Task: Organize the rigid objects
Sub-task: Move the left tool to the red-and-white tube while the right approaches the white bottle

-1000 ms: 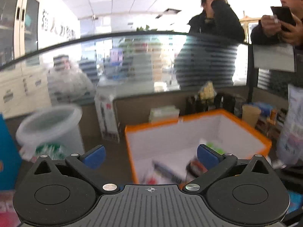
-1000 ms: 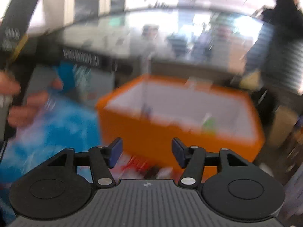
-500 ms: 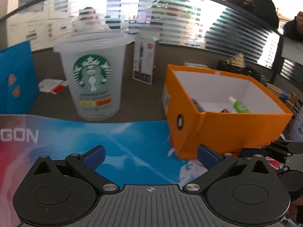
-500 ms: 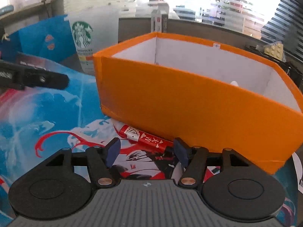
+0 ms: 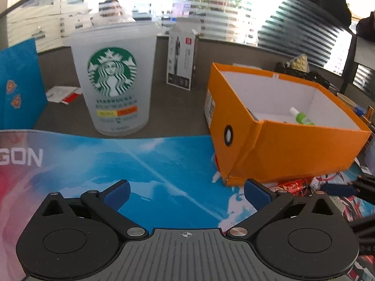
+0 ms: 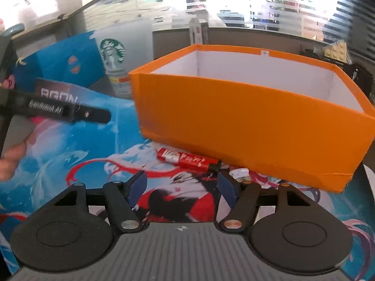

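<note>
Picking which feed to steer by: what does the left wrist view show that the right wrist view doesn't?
Left wrist only: the green bottle inside the orange box. Right wrist only: the whole red lighter on the mat against the box front, just ahead of the open right gripper. Both: the box, the Starbucks cup, the printed mat.

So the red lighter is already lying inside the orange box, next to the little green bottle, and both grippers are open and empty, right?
Not quite. The red lighter lies outside the orange box, on the printed mat against the box's near wall, as the right wrist view shows. The rest holds: the green bottle is in the box, and the left gripper and right gripper are open and empty.
</note>
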Tool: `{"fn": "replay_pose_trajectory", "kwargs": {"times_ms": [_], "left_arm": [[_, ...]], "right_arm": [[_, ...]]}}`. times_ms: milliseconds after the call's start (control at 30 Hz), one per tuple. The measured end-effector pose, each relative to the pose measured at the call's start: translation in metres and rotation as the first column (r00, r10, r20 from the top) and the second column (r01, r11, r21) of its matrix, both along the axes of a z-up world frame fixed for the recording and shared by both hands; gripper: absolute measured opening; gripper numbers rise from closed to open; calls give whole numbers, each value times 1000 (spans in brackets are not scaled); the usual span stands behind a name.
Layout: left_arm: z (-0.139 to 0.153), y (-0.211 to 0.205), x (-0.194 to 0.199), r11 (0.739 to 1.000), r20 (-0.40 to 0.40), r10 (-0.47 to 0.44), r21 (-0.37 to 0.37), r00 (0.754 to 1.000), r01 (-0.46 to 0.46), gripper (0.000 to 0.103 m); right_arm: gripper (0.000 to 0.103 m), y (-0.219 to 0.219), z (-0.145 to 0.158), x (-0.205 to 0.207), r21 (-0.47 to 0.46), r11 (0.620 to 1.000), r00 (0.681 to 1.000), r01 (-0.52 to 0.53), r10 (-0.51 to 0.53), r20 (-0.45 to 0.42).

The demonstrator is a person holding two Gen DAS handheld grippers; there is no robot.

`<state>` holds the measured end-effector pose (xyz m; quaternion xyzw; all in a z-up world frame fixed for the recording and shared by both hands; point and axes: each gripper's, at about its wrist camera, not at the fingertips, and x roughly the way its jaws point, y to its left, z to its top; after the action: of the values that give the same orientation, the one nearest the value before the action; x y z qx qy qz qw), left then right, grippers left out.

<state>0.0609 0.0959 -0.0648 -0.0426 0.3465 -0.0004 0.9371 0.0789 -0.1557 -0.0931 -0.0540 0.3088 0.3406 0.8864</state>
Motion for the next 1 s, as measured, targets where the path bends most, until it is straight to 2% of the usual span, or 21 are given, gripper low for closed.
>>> {"fn": "replay_pose_trajectory", "kwargs": {"times_ms": [133, 200, 267, 300, 333, 400, 467, 533, 600, 633, 767, 867, 933, 1000], "left_arm": [[-2, -1, -3, 1000, -6, 1, 11, 1000, -1, 103], [-2, 3, -4, 1000, -8, 14, 19, 1000, -14, 103], [-2, 8, -5, 999, -10, 31, 25, 999, -31, 103], [-2, 11, -5, 999, -10, 41, 26, 999, -41, 103], [-2, 14, -5, 999, -6, 46, 26, 999, -46, 103], [0, 19, -5, 998, 1, 56, 28, 998, -56, 103], [0, 18, -4, 998, 6, 50, 34, 999, -50, 103], [-1, 14, -4, 999, 11, 16, 46, 1000, -17, 103], [-4, 8, -3, 997, 16, -26, 70, 1000, 25, 103], [-6, 5, -2, 995, 11, -46, 87, 999, 44, 103], [-16, -6, 6, 989, -39, -56, 132, 998, 60, 103], [-21, -13, 8, 989, -64, -25, 141, 998, 34, 103], [-22, -14, 8, 992, -83, 9, 124, 997, 1, 103], [-20, -15, 9, 997, -92, 44, 70, 995, -37, 103]], "right_arm": [[66, 14, -3, 15, -20, 1000, 1000, -2, 2, 10], [71, 19, -3, 21, -16, 1000, 1000, -7, 7, 6], [81, 23, -5, 25, -5, 1000, 999, -27, 27, -19], [80, 25, -6, 23, -6, 999, 999, -38, 38, -14], [80, 30, -7, 19, -11, 997, 997, -76, 76, -8], [78, 38, -7, 4, -17, 975, 975, -224, 224, -4], [78, 37, -6, -7, 1, 961, 961, -275, 275, 1], [83, 23, -2, -9, 33, 977, 978, -209, 209, 3], [101, 1, 3, -9, 61, 994, 995, -96, 96, 2], [103, -8, 5, -11, 58, 997, 999, -49, 48, 18], [103, -30, 2, -17, -24, 998, 997, 52, -50, 61], [103, -34, -3, -22, -56, 996, 995, 64, -60, 78], [103, -34, -9, -23, -72, 995, 995, 62, -57, 80], [103, -31, -13, -21, -83, 995, 996, 61, -54, 75]]}}
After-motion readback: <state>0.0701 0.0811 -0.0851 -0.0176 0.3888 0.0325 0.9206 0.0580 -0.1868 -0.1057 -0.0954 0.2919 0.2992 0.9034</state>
